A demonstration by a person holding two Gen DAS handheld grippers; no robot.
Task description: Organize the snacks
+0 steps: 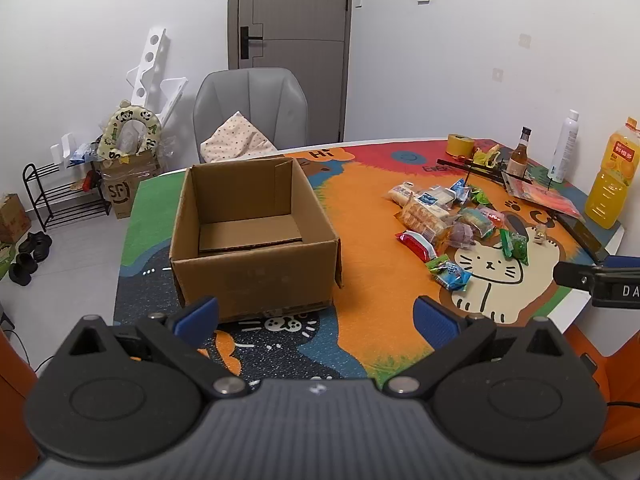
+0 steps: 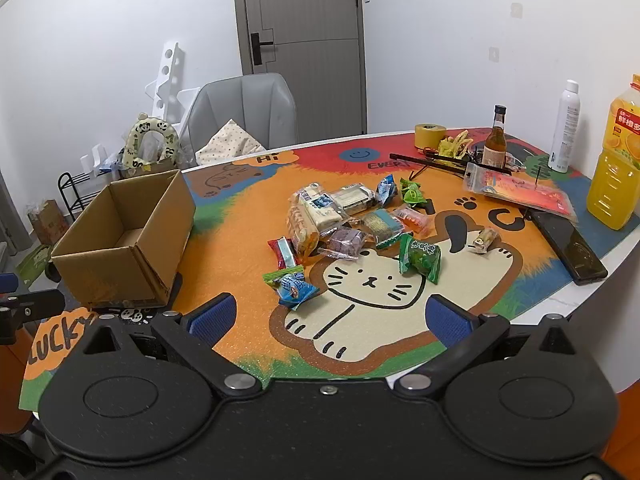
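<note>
An open brown cardboard box stands on the colourful cat mat with nothing in it but its folded bottom flaps. To its right lies a heap of several wrapped snacks, among them a blue candy pack, a green pack and a red pack. My left gripper hovers open just in front of the box. My right gripper is open over the cat drawing, short of the blue pack. Neither gripper holds anything.
At the table's far right stand an orange juice bottle, a white spray bottle, a brown sauce bottle, a yellow tape roll and a black phone. A grey chair stands behind the table.
</note>
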